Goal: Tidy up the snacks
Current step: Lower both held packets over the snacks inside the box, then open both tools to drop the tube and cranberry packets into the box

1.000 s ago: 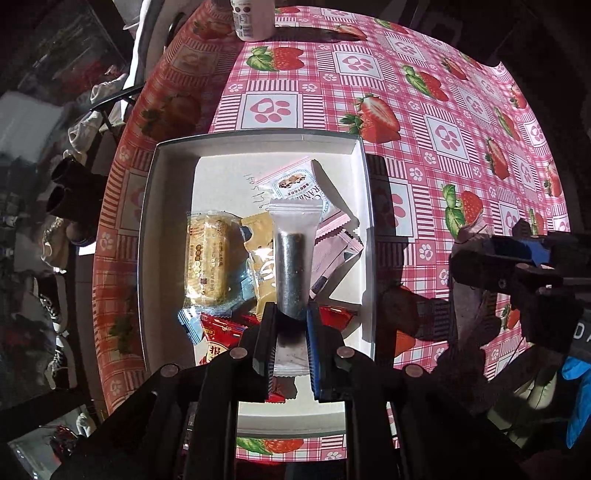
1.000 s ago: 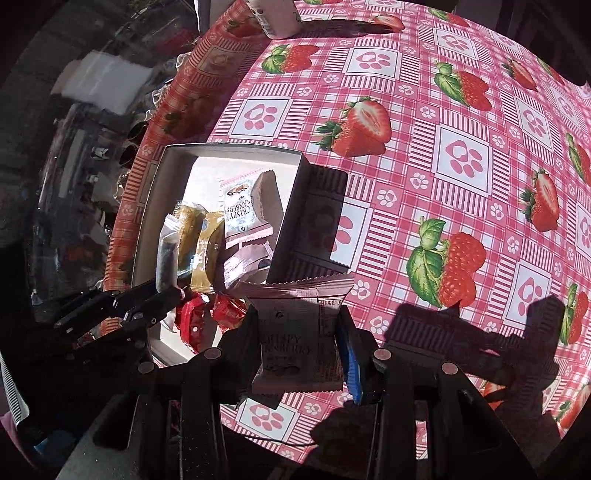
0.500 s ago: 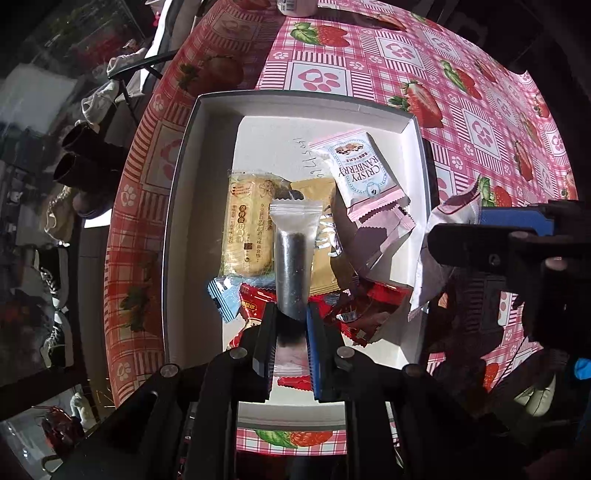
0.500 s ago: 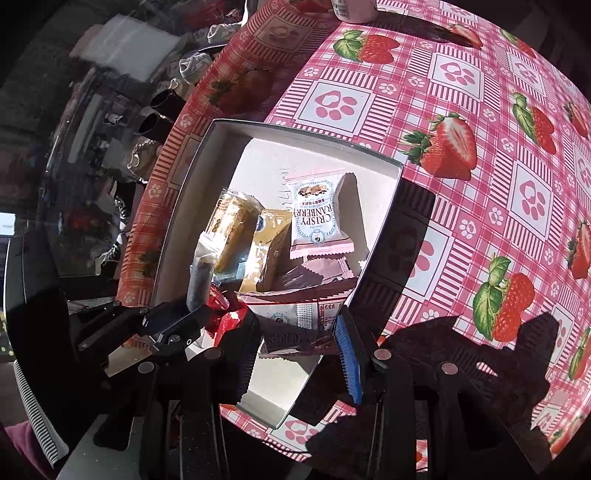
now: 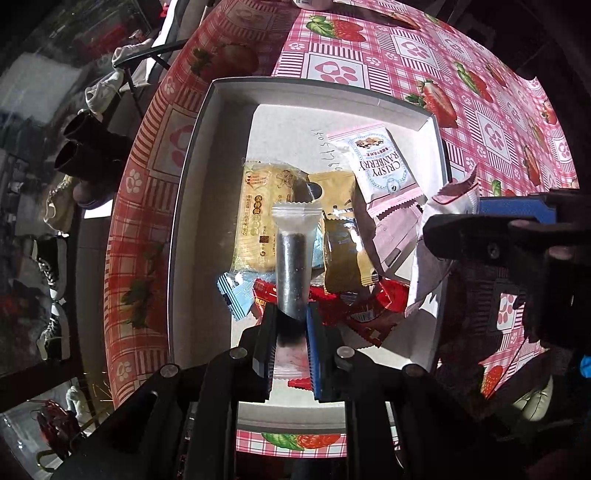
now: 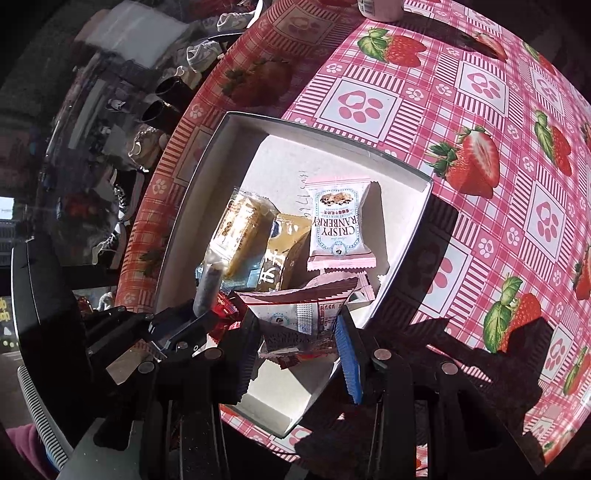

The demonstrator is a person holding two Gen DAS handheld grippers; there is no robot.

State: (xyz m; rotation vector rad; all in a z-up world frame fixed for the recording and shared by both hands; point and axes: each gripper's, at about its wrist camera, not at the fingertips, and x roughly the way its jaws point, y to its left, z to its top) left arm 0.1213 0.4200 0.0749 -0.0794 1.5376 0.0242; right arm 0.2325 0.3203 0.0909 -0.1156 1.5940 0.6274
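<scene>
A shallow white box (image 5: pixel 207 184) on the strawberry tablecloth holds several snack packets: a yellow biscuit pack (image 5: pixel 258 210), a gold packet (image 5: pixel 343 240), a pink-and-white cranberry packet (image 5: pixel 380 166) and red wrappers (image 5: pixel 369 306). My left gripper (image 5: pixel 290 321) points straight down over the box's middle, shut on a dark stick snack (image 5: pixel 293 258) in a clear wrapper. My right gripper (image 6: pixel 299 332) is shut on a second cranberry packet (image 6: pixel 295 317) above the box's near right corner. The left wrist view shows the right gripper (image 5: pixel 454 218) at the box's right wall.
A white bottle (image 6: pixel 380 7) stands on the table beyond the box. The table edge (image 5: pixel 147 184) runs close along the box's left side, with shoes (image 5: pixel 88 147) on the floor below. Open tablecloth (image 6: pixel 517 184) lies to the right of the box.
The right gripper carried its cranberry packet from the tablecloth beside the box to over the box's near right corner. The left gripper shifted over the box with the stick snack and came slightly lower.
</scene>
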